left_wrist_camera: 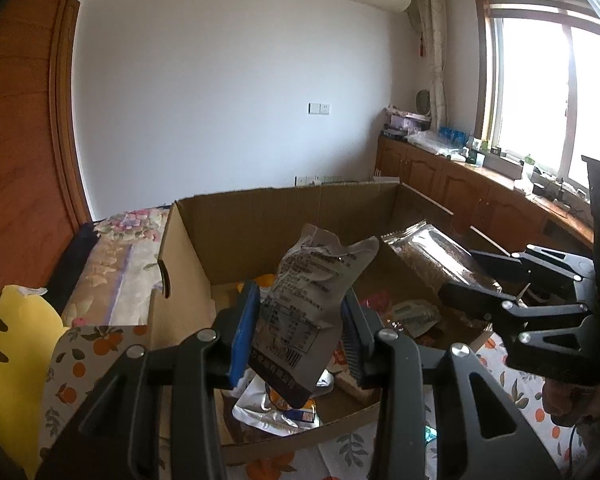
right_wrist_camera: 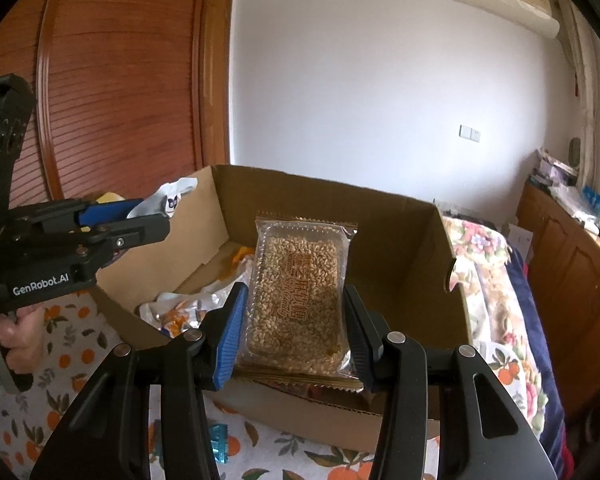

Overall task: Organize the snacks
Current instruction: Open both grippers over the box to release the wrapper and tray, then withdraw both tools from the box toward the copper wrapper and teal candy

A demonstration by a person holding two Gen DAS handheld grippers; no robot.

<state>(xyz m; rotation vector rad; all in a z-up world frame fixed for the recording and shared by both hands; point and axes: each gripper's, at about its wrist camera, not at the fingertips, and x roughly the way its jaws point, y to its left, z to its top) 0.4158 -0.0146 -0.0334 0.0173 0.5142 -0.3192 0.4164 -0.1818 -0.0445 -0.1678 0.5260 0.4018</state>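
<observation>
Carrying two snacks over the cardboard box (left_wrist_camera: 204, 232) at once looks like the step in hand: both packets hang above the open box and neither has been let go.

Furthest left, the left gripper (left_wrist_camera: 300, 332) has its jaws drawn narrow and clamped on a grey printed pouch (left_wrist_camera: 300, 300), one blue pad and one black pad pressing its two edges. The pouch stands up between the jaws, its crumpled top rising beyond them and its dark lower corner hanging below. Under and ahead of these jaws, on the box floor, lie a silver wrapper (left_wrist_camera: 260, 412) and other loose packets.

To the right, the right gripper (right_wrist_camera: 294, 328) holds a clear packet of sesame candy (right_wrist_camera: 296, 296). Its jaws stand moderately apart, as far as the packet's width allows, and grip it by its long sides, so that it stretches forward from the jaws over the middle of the box. Further packets (right_wrist_camera: 204, 304) lie on the box floor left of these jaws.

The box sits on an orange-patterned cloth (right_wrist_camera: 80, 344), with a flowered bedspread (right_wrist_camera: 496, 280) to the right.

The next move probably calls for lowering each packet to a free patch of the box floor before the jaws part. The pouch is limp and may flop, and the stiff candy packet needs flat room.
</observation>
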